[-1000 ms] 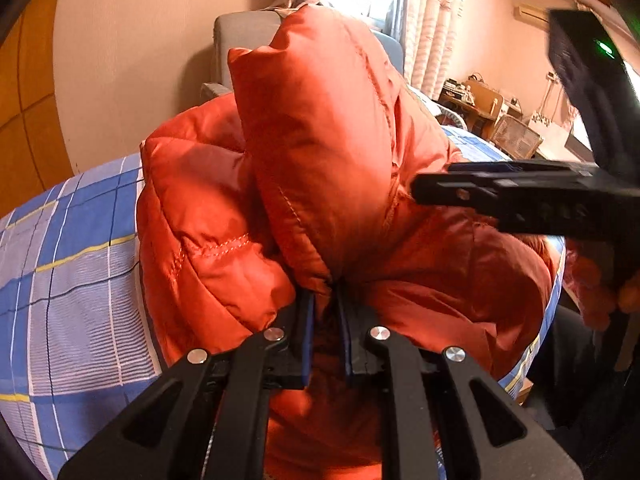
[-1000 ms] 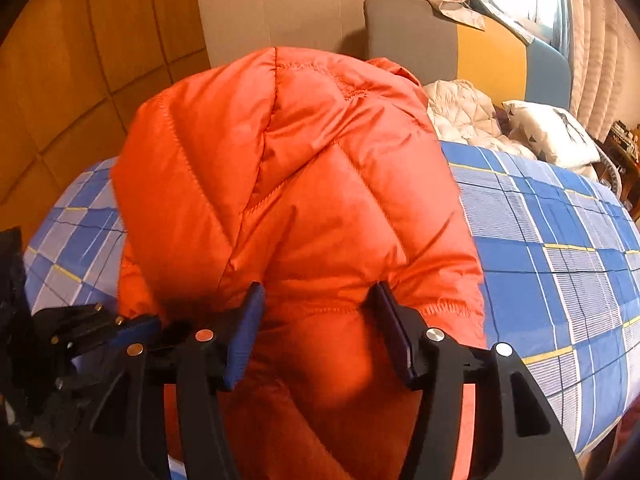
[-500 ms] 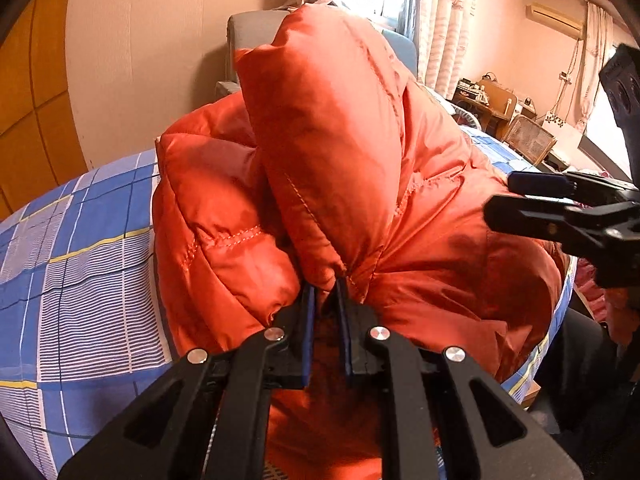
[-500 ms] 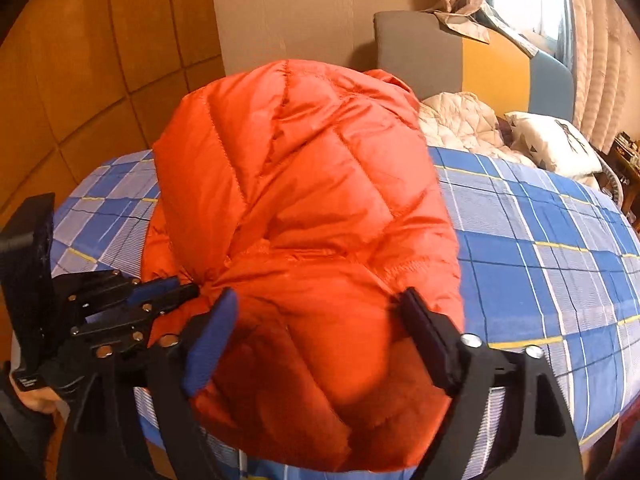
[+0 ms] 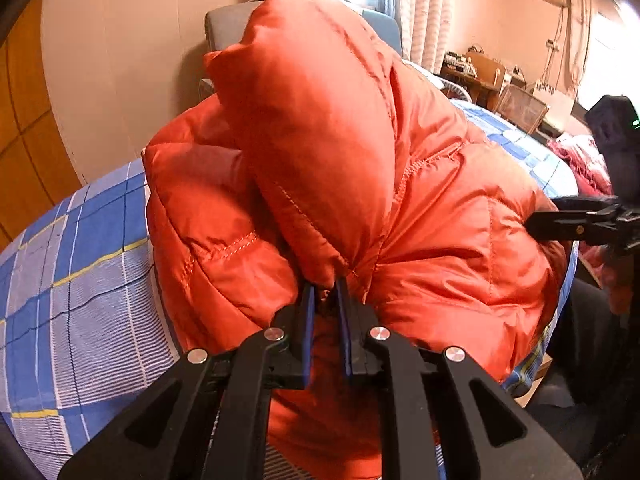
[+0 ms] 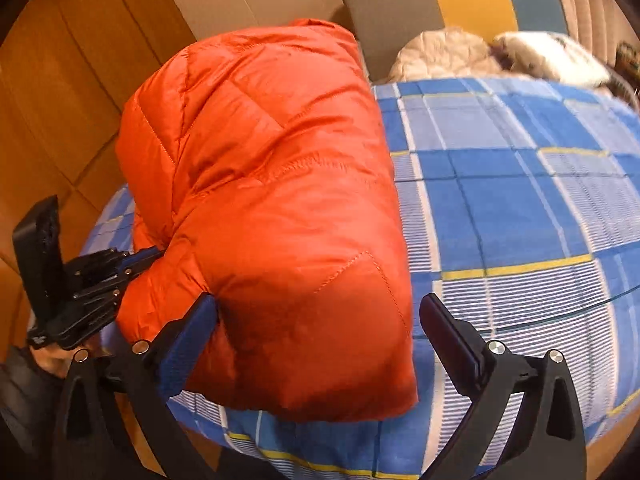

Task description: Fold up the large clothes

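Orange puffer jacket (image 6: 272,208) lies bundled on the bed (image 6: 520,208), w/ its long axis running from the near edge back toward the headboard end; in the right wrist view it sits over the bed's left part, one end overhanging the near edge. Which end is collar or hem: can't tell, folds hide it.

Left gripper (image 5: 326,300): jaws nearly closed, pinching a ridge of the jacket's fabric at the near-left edge of the bundle. In the left wrist view a tall fold stands up from that pinch and blocks most of the room behind. Same gripper shows in the right wrist view at the far left (image 6: 152,254), tips buried in the jacket's side.

Right gripper (image 6: 316,312): jaws opening, spread wide. The jacket's near end bulges between them; left pad touches or just grazes the fabric, right pad stands clear over the sheet. No grip.

Right wrist view is motion-blurred toward the right: pale cushions (image 6: 500,54) beyond the far edge are hard to make out. Lower part of the jacket is cut off by the left gripper's body.
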Demonstrator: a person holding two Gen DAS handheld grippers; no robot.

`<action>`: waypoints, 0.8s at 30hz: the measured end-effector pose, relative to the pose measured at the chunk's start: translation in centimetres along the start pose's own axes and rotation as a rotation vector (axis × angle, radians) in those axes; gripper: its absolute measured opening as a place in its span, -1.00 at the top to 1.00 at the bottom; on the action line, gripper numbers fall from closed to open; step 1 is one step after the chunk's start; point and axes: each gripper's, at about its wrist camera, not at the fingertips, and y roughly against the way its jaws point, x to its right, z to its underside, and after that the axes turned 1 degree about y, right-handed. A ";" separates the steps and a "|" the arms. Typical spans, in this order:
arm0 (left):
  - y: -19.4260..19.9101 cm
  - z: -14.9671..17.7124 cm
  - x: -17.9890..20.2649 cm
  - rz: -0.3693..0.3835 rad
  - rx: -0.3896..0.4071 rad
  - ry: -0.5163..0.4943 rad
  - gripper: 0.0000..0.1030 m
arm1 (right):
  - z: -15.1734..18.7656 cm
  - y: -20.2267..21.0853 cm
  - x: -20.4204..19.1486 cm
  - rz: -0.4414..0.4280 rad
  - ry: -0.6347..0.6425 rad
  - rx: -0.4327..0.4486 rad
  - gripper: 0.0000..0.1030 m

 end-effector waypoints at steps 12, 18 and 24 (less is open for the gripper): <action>-0.8 2.1 -2.6 0.075 0.054 0.150 0.78 | 0.0 -3.2 0.3 -0.186 -0.049 -0.059 -0.94; -0.9 3.2 -3.3 0.087 0.091 0.224 0.80 | -0.7 -1.5 -1.1 -0.192 0.039 -0.015 -0.08; -0.5 3.8 -2.3 0.098 0.133 0.280 0.91 | -2.5 0.3 -2.2 -0.221 0.092 0.018 0.28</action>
